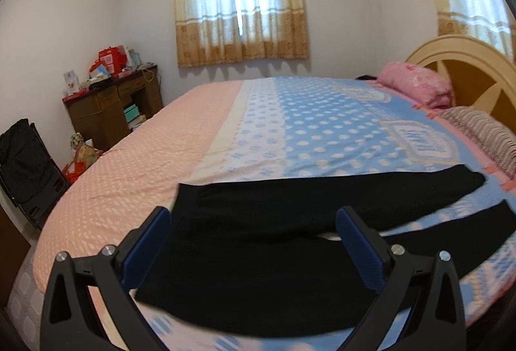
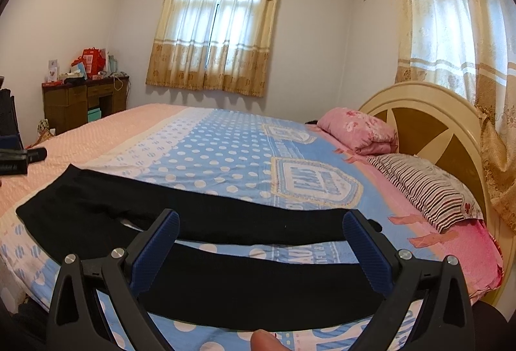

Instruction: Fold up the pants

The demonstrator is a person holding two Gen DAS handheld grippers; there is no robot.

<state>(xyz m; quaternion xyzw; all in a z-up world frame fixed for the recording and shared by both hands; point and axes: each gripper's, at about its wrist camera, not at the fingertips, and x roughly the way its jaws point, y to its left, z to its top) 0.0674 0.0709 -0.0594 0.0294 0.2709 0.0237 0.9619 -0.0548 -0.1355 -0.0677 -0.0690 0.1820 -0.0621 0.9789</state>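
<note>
Black pants lie flat on the bed, waist to the left, two legs spread apart toward the pillows. My left gripper is open and empty, hovering over the waist and seat of the pants. In the right wrist view the pants run across the near edge of the bed. My right gripper is open and empty above the near leg, with the far leg just beyond its fingertips. The left gripper's body shows at the left edge.
The bed cover is blue with white dots, with a pink blanket on the left part. A pink pillow and a striped pillow lie by the headboard. A wooden desk stands at the far wall.
</note>
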